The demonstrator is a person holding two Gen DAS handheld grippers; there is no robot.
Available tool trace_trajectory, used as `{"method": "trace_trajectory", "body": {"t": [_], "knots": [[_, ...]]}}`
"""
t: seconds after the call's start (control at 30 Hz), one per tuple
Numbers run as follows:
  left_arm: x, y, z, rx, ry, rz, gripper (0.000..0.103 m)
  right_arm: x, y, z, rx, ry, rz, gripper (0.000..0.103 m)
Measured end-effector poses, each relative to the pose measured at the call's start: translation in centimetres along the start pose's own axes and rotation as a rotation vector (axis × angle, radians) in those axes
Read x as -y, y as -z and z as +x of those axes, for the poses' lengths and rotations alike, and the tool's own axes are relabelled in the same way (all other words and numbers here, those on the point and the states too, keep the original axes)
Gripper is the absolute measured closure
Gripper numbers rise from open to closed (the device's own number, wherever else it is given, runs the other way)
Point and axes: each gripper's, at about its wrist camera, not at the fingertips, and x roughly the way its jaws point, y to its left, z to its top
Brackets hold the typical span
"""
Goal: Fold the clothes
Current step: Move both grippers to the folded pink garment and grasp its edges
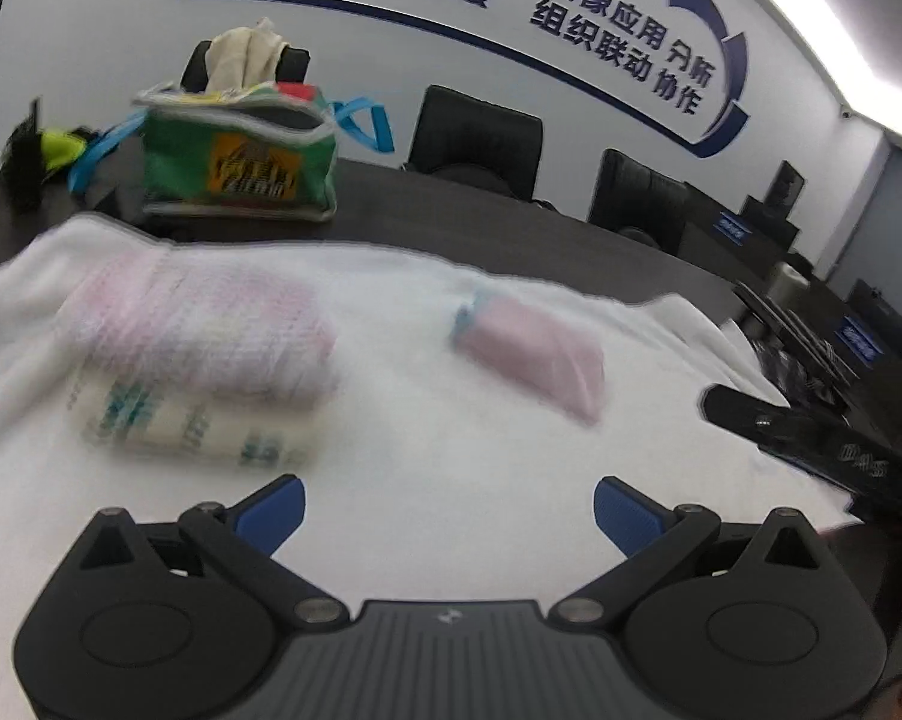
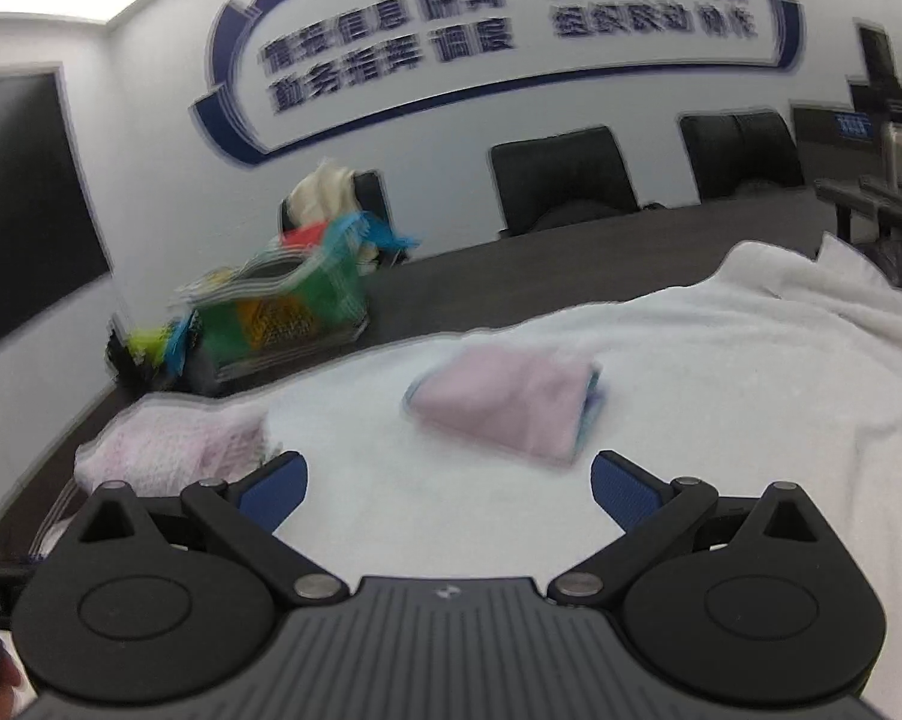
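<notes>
Both jaws are wide apart and hold nothing: the left gripper [image 1: 448,510] and the right gripper [image 2: 445,489] hang over a white towel [image 1: 481,420]. A folded pink cloth [image 2: 505,405] lies further out. A green bag [image 1: 238,165] sits beyond.

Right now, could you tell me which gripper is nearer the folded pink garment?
Right, probably. The right gripper faces the folded pink garment just ahead; the left gripper sits farther back.

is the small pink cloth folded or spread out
Folded: the pink cloth lies as a compact, layered rectangle on the white towel, with stacked edges showing at one end.
</notes>
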Motion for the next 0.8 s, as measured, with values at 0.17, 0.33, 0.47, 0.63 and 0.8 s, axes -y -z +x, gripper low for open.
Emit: {"method": "trace_trajectory", "body": {"t": [0.17,0.33,0.47,0.63,0.8], "knots": [[1.8,-5.9,7.2,-0.017,-0.042,-0.087,0.001,5.2,-4.7,7.6,-0.121,0.045,0.186,0.002],[2.6,-9.7,13.5,-0.051,-0.041,-0.131,0.003,6.9,-5.5,13.6,-0.234,-0.002,0.234,0.019],[3.3,-10.6,17.3,-0.081,-0.008,-0.076,0.011,7.0,-5.4,16.3,-0.266,-0.035,0.258,0.019],[3.6,-10.2,21.6,-0.12,0.0,-0.019,0.027,7.4,-5.8,19.1,-0.278,-0.031,0.238,0.022],[3.0,-8.6,24.9,-0.181,0.0,-0.01,0.067,7.8,-4.2,22.5,-0.33,0.029,0.188,0.067]]}}
